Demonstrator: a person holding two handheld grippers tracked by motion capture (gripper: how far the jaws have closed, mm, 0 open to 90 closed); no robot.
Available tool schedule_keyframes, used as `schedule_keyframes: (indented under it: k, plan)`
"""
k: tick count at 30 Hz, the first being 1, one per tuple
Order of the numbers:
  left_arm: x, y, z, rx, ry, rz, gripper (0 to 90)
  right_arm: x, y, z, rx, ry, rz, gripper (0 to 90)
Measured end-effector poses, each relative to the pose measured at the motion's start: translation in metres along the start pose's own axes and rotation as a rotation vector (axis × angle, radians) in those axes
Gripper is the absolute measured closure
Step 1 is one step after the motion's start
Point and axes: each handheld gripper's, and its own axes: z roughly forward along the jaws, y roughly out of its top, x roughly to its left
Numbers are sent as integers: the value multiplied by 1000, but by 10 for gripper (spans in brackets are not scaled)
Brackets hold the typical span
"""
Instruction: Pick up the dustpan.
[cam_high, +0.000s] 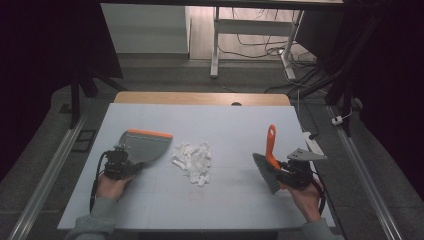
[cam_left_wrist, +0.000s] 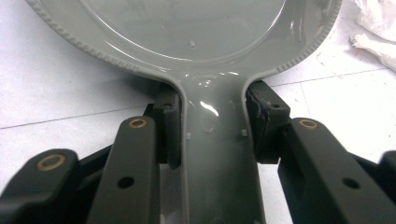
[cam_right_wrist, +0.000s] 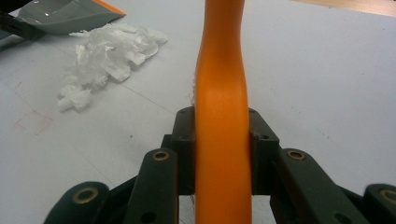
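Observation:
A grey dustpan (cam_high: 144, 145) with an orange front lip lies on the white table's left half. My left gripper (cam_high: 119, 162) is shut on its handle; in the left gripper view both pads press the grey dustpan handle (cam_left_wrist: 212, 140) from either side. A small brush (cam_high: 269, 162) with an orange handle and grey bristles is held at the right, bristles tilted toward the table. My right gripper (cam_high: 292, 172) is shut on the orange brush handle (cam_right_wrist: 222, 116). Between the two tools lies a pile of white paper scraps (cam_high: 194, 159), also seen as paper scraps (cam_right_wrist: 105, 56) in the right gripper view.
The white table top (cam_high: 220, 200) ends in a wooden strip (cam_high: 200, 98) at the far edge. Behind it stand a desk frame (cam_high: 216, 45) and loose cables on the floor. Metal rails run along both sides of the table.

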Motion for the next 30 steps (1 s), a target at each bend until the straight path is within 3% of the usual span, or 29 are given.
schedule_keyframes:
  k: [13, 19, 30]
  plan:
    - [5, -1, -5, -6, -8, 11, 618, 0, 0, -1, -4, -4, -2, 701]
    - [10, -1, -13, -43, -14, 17, 619, 0, 1, -2, -12, -6, -2, 701]
    - [14, 0, -34, -100, -59, 79, 619, 0, 2, -5, -31, -4, 1, 701]
